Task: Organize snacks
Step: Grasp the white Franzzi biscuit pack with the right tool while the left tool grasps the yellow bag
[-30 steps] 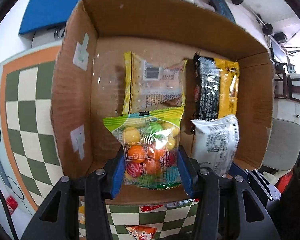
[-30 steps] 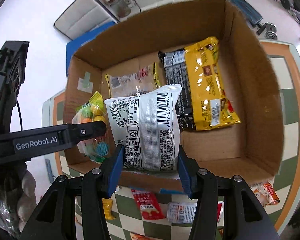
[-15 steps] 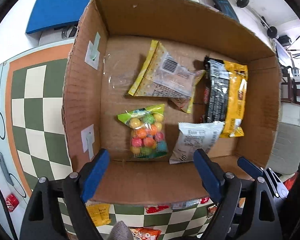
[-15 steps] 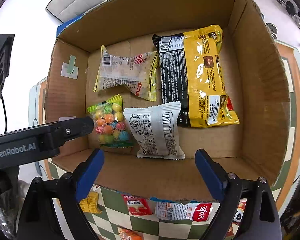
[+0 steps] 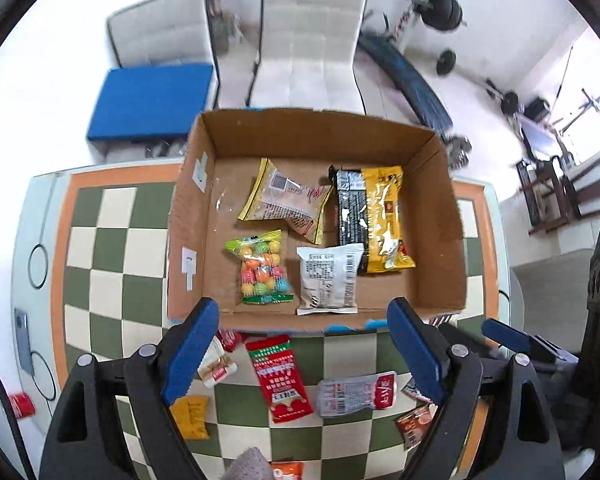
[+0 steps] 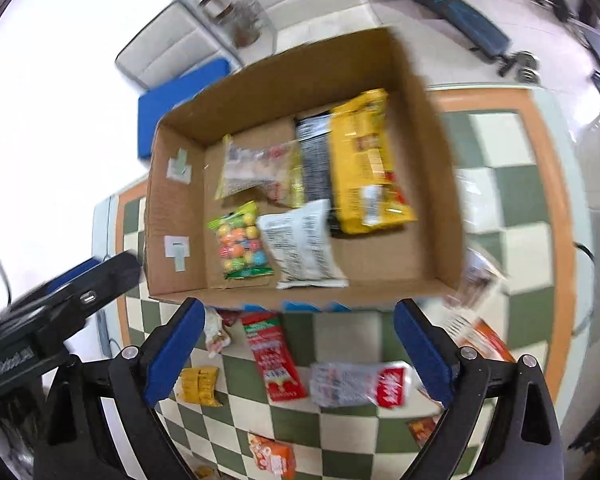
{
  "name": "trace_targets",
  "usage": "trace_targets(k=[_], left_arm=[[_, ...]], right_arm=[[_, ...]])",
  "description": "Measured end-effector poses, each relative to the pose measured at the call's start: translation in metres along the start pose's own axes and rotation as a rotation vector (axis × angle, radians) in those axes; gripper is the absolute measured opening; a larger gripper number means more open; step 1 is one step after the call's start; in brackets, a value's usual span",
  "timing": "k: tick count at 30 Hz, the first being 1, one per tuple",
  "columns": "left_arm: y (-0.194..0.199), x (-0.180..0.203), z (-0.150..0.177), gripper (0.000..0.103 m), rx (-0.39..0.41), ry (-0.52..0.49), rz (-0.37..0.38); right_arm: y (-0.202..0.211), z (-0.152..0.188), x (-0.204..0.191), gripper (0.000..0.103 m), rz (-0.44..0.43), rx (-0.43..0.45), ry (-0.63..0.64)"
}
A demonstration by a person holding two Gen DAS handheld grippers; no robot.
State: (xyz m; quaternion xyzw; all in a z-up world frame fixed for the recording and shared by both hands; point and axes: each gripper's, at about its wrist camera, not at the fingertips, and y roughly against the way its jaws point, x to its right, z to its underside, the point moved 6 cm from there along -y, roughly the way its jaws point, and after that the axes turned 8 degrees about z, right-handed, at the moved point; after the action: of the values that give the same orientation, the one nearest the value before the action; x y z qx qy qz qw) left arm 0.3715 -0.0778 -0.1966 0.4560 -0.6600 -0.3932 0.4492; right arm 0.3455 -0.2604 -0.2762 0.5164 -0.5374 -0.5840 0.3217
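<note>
The left wrist view shows a grey phone [image 5: 21,338] and a red can [image 5: 21,405] at the counter's [image 5: 112,248] left edge; the blurred right wrist view shows neither. Inside the cardboard box [image 5: 440,216] lie, left to right, a bag of coloured candy balls [image 5: 262,268], a clear yellow-edged packet [image 5: 288,200], a white packet [image 5: 329,280] and a black-and-yellow pack [image 5: 374,218]. A red sachet [image 5: 280,380] lies on the counter near the box. The left gripper [image 5: 302,354] is spread and empty; the right gripper [image 6: 298,354], jaws just opening, grips nothing.
</note>
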Motion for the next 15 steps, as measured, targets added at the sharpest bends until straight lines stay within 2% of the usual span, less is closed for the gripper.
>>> trace_targets(k=[2, 6, 10, 15], left_arm=[[0.004, 0.007, 0.014, 0.086, 0.039, 0.008, -0.026], [-0.02, 0.014, 0.046, 0.086, 0.005, 0.036, -0.061], [-0.062, 0.01, 0.077, 0.086, -0.114, 0.09, -0.053], [-0.094, 0.001, 0.1, 0.086, -0.184, 0.134, -0.093]], right_arm=[[0.012, 0.009, 0.026, 0.097, 0.012, 0.018, -0.058], [0.005, 0.025, 0.084, 0.098, 0.083, -0.015, -0.172], [-0.04, 0.04, 0.127, 0.098, 0.076, -0.111, -0.278], [-0.097, 0.039, 0.146, 0.097, 0.069, -0.178, -0.307]])
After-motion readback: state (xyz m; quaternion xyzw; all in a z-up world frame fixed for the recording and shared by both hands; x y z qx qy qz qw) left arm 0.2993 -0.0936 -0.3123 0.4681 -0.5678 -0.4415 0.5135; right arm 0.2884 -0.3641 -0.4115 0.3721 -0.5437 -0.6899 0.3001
